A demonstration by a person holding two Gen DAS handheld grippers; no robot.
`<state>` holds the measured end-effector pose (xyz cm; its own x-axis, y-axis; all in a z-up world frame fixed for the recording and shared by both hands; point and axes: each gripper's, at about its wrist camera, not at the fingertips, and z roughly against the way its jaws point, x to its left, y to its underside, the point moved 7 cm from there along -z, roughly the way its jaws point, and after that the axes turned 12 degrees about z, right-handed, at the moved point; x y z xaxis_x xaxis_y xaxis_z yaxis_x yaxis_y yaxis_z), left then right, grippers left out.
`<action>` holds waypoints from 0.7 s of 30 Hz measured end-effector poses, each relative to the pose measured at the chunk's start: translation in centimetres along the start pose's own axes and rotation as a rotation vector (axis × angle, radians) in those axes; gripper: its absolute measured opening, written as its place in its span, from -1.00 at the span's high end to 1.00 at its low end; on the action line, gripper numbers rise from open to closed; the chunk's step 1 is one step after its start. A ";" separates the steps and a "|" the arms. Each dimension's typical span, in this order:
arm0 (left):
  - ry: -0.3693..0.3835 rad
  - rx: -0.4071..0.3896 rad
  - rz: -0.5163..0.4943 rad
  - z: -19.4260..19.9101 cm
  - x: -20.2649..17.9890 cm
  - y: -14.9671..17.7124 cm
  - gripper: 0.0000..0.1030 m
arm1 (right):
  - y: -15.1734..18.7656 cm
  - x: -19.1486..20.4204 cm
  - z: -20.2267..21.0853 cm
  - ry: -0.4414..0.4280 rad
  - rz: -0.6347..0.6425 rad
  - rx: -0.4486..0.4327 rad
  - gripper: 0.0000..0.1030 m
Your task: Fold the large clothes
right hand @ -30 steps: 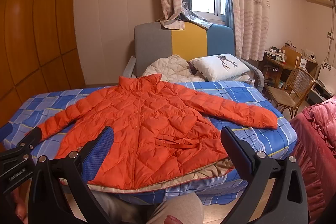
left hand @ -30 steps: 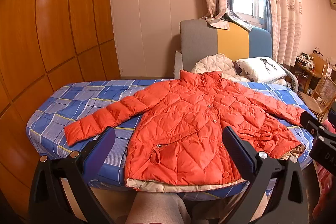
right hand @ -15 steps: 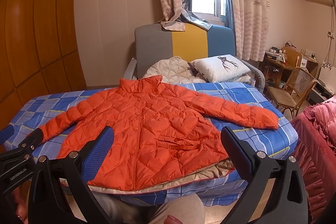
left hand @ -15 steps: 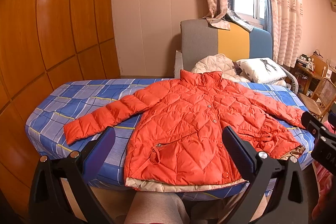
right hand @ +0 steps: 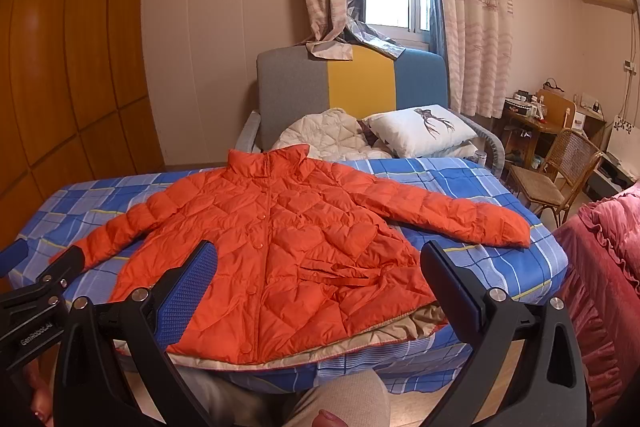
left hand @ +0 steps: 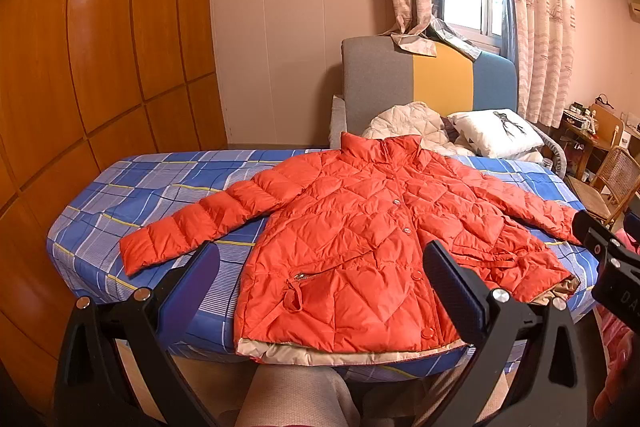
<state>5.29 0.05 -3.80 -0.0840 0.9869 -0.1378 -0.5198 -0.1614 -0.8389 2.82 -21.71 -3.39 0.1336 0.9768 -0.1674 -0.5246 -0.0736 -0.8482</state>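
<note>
Orange puffer jacket [left hand: 360,251] flat, buttoned, sleeves spread on blue plaid bed [left hand: 132,195], unchanged; hem overhangs near edge. Left gripper [left hand: 320,279] and right gripper [right hand: 320,279] stay hovering short of hem, jaws spread, empty.

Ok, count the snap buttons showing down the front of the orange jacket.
4 on the orange jacket: chest, mid-front, lower front, hem. Folds may hide others.

Ahead of each claw lay one orange jacket [left hand: 360,247] on one bed [left hand: 132,195]; beyond were one pillow [right hand: 420,127], one wicker chair [right hand: 560,167], two curtains [right hand: 476,11].
</note>
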 end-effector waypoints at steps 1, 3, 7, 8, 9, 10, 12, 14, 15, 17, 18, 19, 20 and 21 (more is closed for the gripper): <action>0.001 0.000 -0.001 0.0 -0.1 0.1 -0.96 | 0.0 0.0 0.0 -0.001 -0.001 0.001 -0.94; 0.004 0.001 -0.003 0.1 -0.3 0.3 -0.96 | 0.0 -0.1 -0.1 -0.001 -0.003 0.001 -0.94; 0.011 0.005 -0.008 0.1 -0.7 0.6 -0.97 | 0.1 -0.1 -0.1 -0.001 -0.001 0.001 -0.94; 0.012 0.006 -0.009 0.1 -0.7 0.6 -0.96 | 0.1 -0.1 -0.1 -0.002 -0.001 0.001 -0.94; 0.014 0.007 -0.010 0.1 -0.8 0.6 -0.96 | 0.1 -0.2 -0.1 -0.002 0.000 0.002 -0.94; 0.013 0.006 -0.010 0.1 -0.8 0.6 -0.96 | 0.1 -0.1 -0.1 0.000 -0.001 0.001 -0.94; 0.015 0.007 -0.008 0.1 -0.8 0.6 -0.96 | 0.1 -0.1 -0.1 -0.002 -0.002 0.001 -0.94; 0.015 0.011 -0.009 0.1 -0.9 0.7 -0.96 | 0.2 -0.1 -0.1 0.001 -0.002 0.002 -0.94; 0.017 0.014 -0.011 0.0 -0.9 0.6 -0.96 | 0.1 -0.2 -0.1 0.003 -0.005 0.003 -0.94; 0.019 0.022 -0.015 -0.2 -0.9 0.6 -0.97 | 0.3 -0.3 -0.1 0.003 -0.008 0.006 -0.94; 0.021 0.026 -0.015 -0.3 -0.9 0.5 -0.97 | 0.4 -0.3 -0.2 0.005 -0.008 0.008 -0.94; 0.024 0.030 -0.015 -0.4 -0.9 0.6 -0.97 | 0.5 -0.4 -0.2 0.004 -0.008 0.009 -0.94; 0.024 0.034 -0.014 -0.5 -0.9 0.6 -0.97 | 0.6 -0.4 -0.4 0.003 -0.007 0.010 -0.94; 0.023 0.038 -0.014 -0.7 -0.7 0.5 -0.96 | 0.6 -0.4 -0.4 0.003 -0.007 0.011 -0.94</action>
<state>5.72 -0.77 -4.50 -0.0573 0.9887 -0.1388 -0.5525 -0.1472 -0.8204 2.80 -22.25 -4.09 0.1398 0.9767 -0.1630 -0.5330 -0.0645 -0.8437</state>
